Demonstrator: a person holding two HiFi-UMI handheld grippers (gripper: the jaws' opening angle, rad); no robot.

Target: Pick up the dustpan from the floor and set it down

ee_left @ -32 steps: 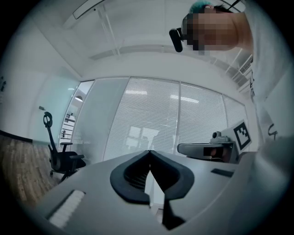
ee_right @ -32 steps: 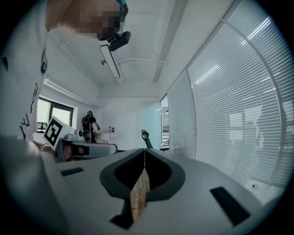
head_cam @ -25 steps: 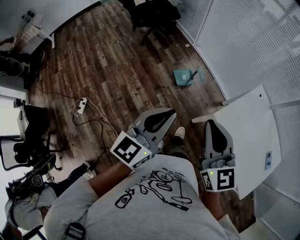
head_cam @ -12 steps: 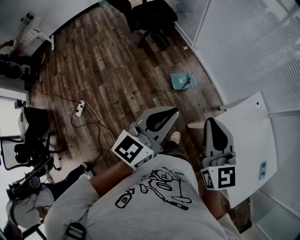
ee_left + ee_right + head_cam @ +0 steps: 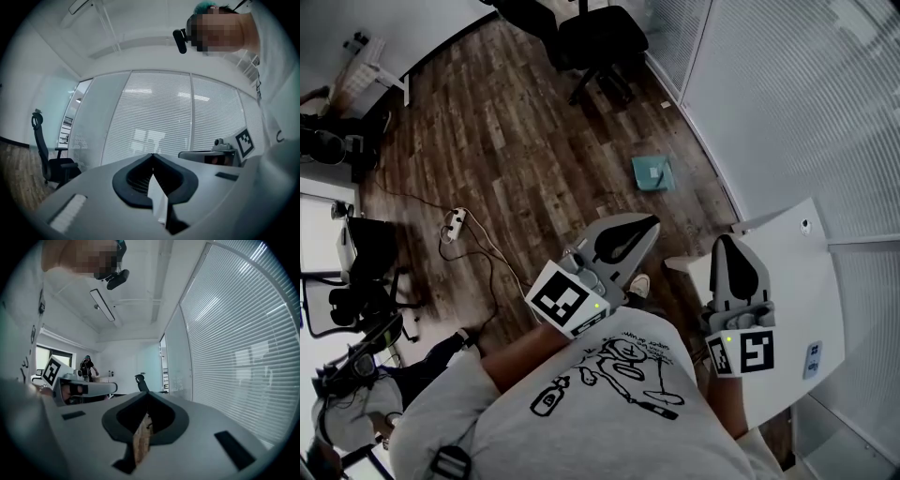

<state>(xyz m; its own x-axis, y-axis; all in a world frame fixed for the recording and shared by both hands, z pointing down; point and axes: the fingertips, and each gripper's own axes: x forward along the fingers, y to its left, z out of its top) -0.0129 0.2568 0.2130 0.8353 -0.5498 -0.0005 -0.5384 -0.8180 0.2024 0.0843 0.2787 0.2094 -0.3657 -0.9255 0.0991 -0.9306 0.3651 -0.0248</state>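
Dustpan (image 5: 652, 173) lies flat on the wood floor (image 5: 516, 141) beside the blinds (image 5: 787, 103), directly ahead of my left gripper (image 5: 649, 225) and well apart from it. My right gripper (image 5: 724, 244) stands farther off. Both pairs of jaws are closed and empty. The handle's direction is indistinct.

Wood floor (image 5: 516, 141), blinded glass wall (image 5: 787, 103), black chair (image 5: 602, 42), white table (image 5: 797, 277).
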